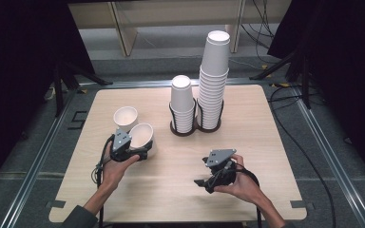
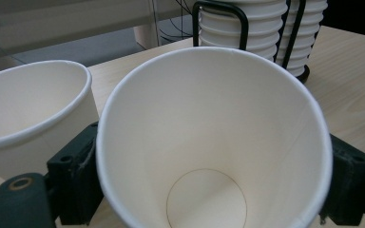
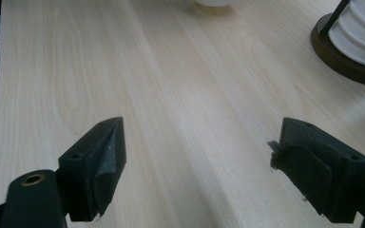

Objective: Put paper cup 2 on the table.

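Light wooden surface (image 1: 266,142) with rounded corners. Left gripper (image 1: 132,151) toward left edge, jaws clamped on either side of white paper cup (image 1: 141,135), cup tilted with open mouth facing camera. Second paper cup (image 1: 125,118) just beside it, nearer far left corner. Right gripper (image 1: 209,180) near front edge, jaws spread wide, nothing between them. Two stacks of cups in black wire holder (image 1: 196,124) toward far edge, right stack taller.

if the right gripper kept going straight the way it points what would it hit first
Probably nothing soon: the right gripper has open jaws over bare table. Far ahead sits a white cup; the cup holder base lies off to one side.
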`<state>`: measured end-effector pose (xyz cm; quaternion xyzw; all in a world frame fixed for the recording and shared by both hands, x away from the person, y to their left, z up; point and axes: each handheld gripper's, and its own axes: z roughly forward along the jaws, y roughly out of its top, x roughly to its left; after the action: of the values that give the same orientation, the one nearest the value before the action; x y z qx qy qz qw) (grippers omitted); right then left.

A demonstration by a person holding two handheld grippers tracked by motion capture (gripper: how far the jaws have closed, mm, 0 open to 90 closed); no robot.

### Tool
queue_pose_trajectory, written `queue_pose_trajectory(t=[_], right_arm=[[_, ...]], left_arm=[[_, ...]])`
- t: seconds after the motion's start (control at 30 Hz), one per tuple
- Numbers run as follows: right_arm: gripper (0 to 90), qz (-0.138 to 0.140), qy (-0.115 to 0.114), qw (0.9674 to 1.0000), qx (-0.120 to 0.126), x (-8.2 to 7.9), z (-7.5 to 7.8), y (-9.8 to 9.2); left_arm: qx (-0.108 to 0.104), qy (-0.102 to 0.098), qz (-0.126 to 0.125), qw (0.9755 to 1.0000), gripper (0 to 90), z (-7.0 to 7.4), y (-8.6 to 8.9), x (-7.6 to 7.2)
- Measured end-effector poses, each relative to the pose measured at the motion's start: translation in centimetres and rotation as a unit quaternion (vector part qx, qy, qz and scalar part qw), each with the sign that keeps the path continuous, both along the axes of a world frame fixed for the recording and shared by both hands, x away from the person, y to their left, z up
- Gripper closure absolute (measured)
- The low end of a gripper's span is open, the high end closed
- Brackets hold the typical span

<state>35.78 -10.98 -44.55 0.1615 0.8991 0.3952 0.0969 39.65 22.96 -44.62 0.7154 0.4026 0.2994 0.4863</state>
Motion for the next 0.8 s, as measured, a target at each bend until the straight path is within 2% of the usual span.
queue_pose_trajectory(t=[0.03, 0.07, 0.1, 0.13, 0.17, 0.2, 0.27, 0.33, 0.5, 0.57, 0.6, 0.63, 0.8], right_arm=[[17.8, -0.008, 0.013, 0.9999, 0.002, -0.2, 0.0, 0.0], [17.8, -0.007, 0.013, 0.9999, 0.003, -0.2, 0.0, 0.0], [17.8, -0.006, 0.013, 0.9999, 0.003, -0.2, 0.0, 0.0], [17.8, 0.003, 0.0, 1.0, 0.002, 0.0, 0.0, 0.0], [17.8, 0.002, 0.001, 1.0, 0.002, 0.0, 0.0, 0.0], [17.8, 0.005, -0.003, 1.0, 0.002, 0.1, 0.0, 0.0], [17.8, -0.004, 0.014, 0.9999, 0.004, -0.2, 0.0, 0.1], [17.9, 0.004, 0.009, 0.9999, 0.003, -0.1, -0.1, 0.1], [17.9, 0.01, 0.01, 0.9999, 0.003, -0.2, -0.1, 0.2], [18.2, 0.011, 0.009, 0.9999, 0.003, -0.2, -0.1, 0.3], [18.3, 0.011, 0.008, 0.9999, 0.002, -0.3, 0.0, 0.3], [18.4, 0.012, 0.008, 0.9999, 0.003, -0.3, 0.0, 0.3], [18.6, 0.012, 0.009, 0.9999, 0.004, -0.3, -0.1, 0.3]], left_arm=[[-0.003, 0.006, 0.001, 1.0, 13.4, 0.0, -0.1, 0.1], [-0.011, 0.009, 0.002, 0.9999, 13.4, -0.1, -0.1, 0.3], [-0.009, 0.008, 0.002, 0.9999, 13.4, -0.2, -0.2, 0.4], [-0.002, 0.007, 0.004, 1.0, 13.4, -0.3, -0.3, 0.5], [0.004, 0.005, 0.005, 1.0, 13.3, -0.4, -0.3, 0.6], [0.0, 0.003, 0.005, 1.0, 13.3, -0.5, -0.4, 0.7], [0.003, 0.005, 0.008, 1.0, 13.3, -0.5, -0.3, 0.8], [-0.004, 0.003, 0.008, 1.0, 13.2, -0.6, -0.4, 1.0], [0.008, 0.0, 0.014, 0.9999, 13.1, -0.8, -0.4, 1.3], [0.0, 0.007, 0.016, 0.9998, 12.9, -1.1, -0.5, 1.5], [0.008, 0.009, 0.02, 0.9997, 12.8, -1.1, -0.4, 1.5], [0.003, 0.006, 0.02, 0.9998, 12.7, -1.3, -0.4, 1.7], [0.013, 0.001, 0.027, 0.9996, 11.0, -1.5, -0.5, 1.9]])
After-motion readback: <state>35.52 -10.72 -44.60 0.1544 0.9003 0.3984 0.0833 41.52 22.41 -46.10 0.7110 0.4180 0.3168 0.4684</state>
